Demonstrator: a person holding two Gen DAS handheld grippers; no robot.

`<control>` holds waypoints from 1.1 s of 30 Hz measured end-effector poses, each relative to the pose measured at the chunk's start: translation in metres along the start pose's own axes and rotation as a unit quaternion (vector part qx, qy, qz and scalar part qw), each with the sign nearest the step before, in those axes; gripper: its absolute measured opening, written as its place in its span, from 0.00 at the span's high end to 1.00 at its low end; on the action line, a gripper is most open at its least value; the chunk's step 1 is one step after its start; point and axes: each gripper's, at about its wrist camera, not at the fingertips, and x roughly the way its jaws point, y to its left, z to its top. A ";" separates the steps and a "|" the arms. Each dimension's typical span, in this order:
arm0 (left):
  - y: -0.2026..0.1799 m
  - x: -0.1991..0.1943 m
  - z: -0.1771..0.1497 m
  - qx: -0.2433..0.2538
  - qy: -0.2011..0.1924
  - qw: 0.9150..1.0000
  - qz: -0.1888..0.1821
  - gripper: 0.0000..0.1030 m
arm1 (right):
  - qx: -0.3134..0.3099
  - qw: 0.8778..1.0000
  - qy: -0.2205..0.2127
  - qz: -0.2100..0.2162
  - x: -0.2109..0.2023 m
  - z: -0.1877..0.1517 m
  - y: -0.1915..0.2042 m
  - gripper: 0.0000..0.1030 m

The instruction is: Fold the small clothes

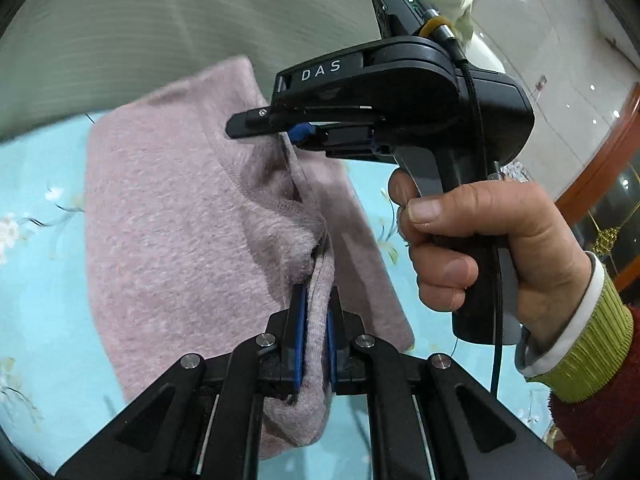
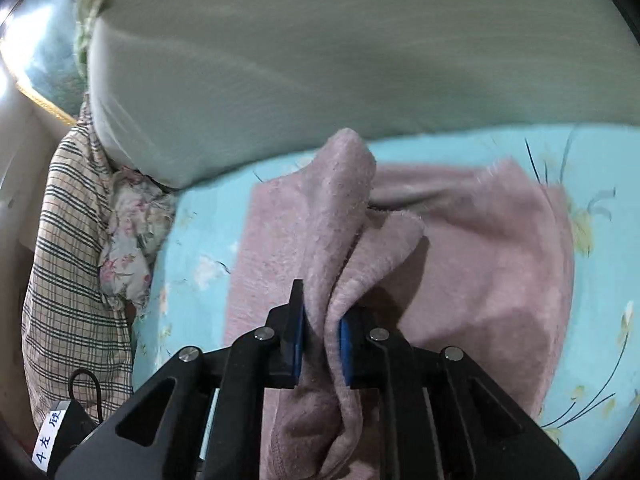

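In the left wrist view, the left claw (image 1: 316, 320) is seen closed down on a bunched edge of the pink garment (image 1: 172, 216), the fabric being pinched between the blue pads (image 1: 301, 344) and trailing back past them toward the camera. The rest of the garment is spread on the bed sheet (image 1: 36, 208), a light blue floral cloth, so that only the gripped edge is raised. The right claw (image 1: 296, 136) is seen from the side, held in the person's right hand (image 1: 480, 248); its tip is met by a ridge of the same garment, and its fingers appear drawn together on that fabric, though the contact is partly hidden. The two grips are set well apart along one edge, which is judged to keep that edge taut and level while it is carried over for a fold.

In the right wrist view, the right claw (image 2: 322, 340) is shown nearly shut, a thick fold of the garment (image 2: 480, 280) being clamped between its pads (image 2: 298, 344), with a peak of cloth standing up beyond the fingertips. The lower layer lies flat on the sheet (image 2: 200, 240), near a grey-green pillow (image 2: 360, 60) and a plaid cloth (image 2: 68, 240). The fold is judged to be under way, not finished.
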 end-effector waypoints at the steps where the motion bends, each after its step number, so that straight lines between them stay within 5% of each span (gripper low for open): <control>1: 0.001 0.005 -0.001 -0.004 0.007 1.000 0.000 0.92 | 0.005 1.000 0.007 -0.003 0.004 -0.003 -0.004 0.77; 4: 0.008 0.012 -0.003 -0.011 0.019 1.000 0.005 0.93 | 0.018 1.000 0.007 0.001 0.005 -0.008 -0.009 0.56; 9: 0.006 0.011 0.002 -0.008 0.019 1.000 0.007 0.93 | -0.008 0.999 -0.010 -0.031 -0.004 -0.013 -0.001 0.54; 11: 0.004 0.014 0.003 -0.007 0.019 1.000 0.008 0.93 | -0.020 0.999 -0.010 -0.041 -0.005 -0.011 -0.002 0.58; 12: 0.003 0.015 0.004 -0.007 0.019 1.000 0.007 0.93 | -0.024 0.999 -0.011 -0.043 -0.002 -0.009 0.001 0.80; 13: 0.004 0.012 0.001 -0.005 0.019 1.000 0.007 0.93 | -0.025 0.999 -0.010 -0.043 -0.002 -0.007 0.001 0.88; 20: -0.025 -0.011 0.008 0.026 -0.014 1.000 -0.011 0.92 | -0.069 0.993 -0.093 -0.003 -0.057 0.001 0.019 0.88; 26: -0.037 0.034 0.011 0.030 0.018 0.999 -0.039 0.92 | -0.009 0.994 -0.073 -0.080 -0.051 -0.003 -0.049 0.88; 33: -0.038 0.079 -0.001 0.052 0.069 0.995 -0.048 0.92 | 0.012 0.994 -0.069 -0.087 -0.047 -0.007 -0.066 0.86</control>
